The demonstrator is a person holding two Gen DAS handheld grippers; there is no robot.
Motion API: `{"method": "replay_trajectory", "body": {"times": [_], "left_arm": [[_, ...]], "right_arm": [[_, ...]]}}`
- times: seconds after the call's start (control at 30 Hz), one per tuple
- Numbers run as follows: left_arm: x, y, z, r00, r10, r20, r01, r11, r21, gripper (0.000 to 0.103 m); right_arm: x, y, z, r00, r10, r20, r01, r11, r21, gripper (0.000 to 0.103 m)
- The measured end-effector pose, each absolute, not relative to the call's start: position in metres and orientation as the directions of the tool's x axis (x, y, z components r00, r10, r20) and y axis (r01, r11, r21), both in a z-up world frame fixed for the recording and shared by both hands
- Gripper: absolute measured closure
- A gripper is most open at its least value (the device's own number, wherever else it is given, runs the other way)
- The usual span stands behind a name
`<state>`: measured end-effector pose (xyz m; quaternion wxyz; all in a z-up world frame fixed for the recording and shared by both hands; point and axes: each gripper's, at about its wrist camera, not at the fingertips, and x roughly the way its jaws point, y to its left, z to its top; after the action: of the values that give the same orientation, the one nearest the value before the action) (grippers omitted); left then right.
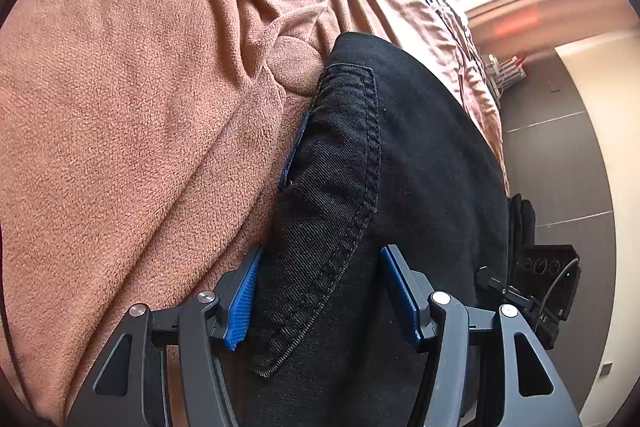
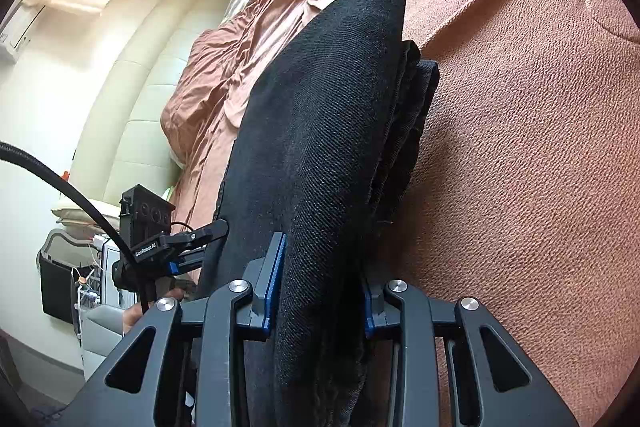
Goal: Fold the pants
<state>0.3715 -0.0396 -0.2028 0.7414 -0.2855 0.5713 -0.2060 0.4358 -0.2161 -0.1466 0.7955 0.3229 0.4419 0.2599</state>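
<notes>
The pants point(image 1: 400, 167) are black denim, folded into a thick bundle that lies on a pinkish-brown fleece blanket point(image 1: 120, 127) covering a bed. In the left wrist view a stitched back pocket point(image 1: 340, 187) faces up, its seam curving down between the fingers. In the right wrist view the bundle shows several stacked layers along its right edge.

The left gripper point(image 1: 320, 291) straddles the pants with its jaws apart; the left blue pad point(image 1: 242, 303) sits against the fabric edge, while the right pad stands clear above the cloth. The right gripper point(image 2: 320, 283) has its jaws closed on the folded pants, both blue pads pressing the bundle from either side.

The lower end of the pants is cut off behind the gripper bodies in both views. The left gripper appears again at the left of the right wrist view, its fingertips hidden behind the fabric. The window area is overexposed.
</notes>
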Motion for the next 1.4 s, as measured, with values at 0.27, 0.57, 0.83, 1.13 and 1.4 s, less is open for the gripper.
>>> {"method": "replay_trajectory", "body": {"times": [0.27,0.57,0.83,1.13,1.4], "left_arm": [[0.372,-0.039,-0.203,0.26,-0.638,-0.725,-0.014,0.748,-0.663,0.043],[0.378,-0.038,-0.207,0.259,-0.652,-0.712,-0.02,0.734,-0.679,0.044],[0.367,-0.03,-0.195,0.292,-0.674,-0.678,0.003,0.71,-0.704,0.067],[0.347,-0.025,-0.17,0.333,-0.68,-0.653,0.041,0.702,-0.711,0.071],[0.319,-0.008,-0.137,0.392,-0.694,-0.604,0.08,0.679,-0.729,0.072]], "right_arm": [[0.427,-0.225,-0.158,0.453,0.668,-0.59,-0.052,0.681,0.731,0.053],[0.441,-0.228,-0.164,0.42,0.72,-0.553,-0.068,0.632,0.772,0.048],[0.437,-0.228,-0.153,0.438,0.713,-0.548,-0.116,0.649,0.752,0.072],[0.411,-0.206,-0.126,0.5,0.669,-0.55,-0.173,0.7,0.693,0.076],[0.383,-0.187,-0.11,0.535,0.662,-0.525,-0.223,0.71,0.668,0.078]]}}
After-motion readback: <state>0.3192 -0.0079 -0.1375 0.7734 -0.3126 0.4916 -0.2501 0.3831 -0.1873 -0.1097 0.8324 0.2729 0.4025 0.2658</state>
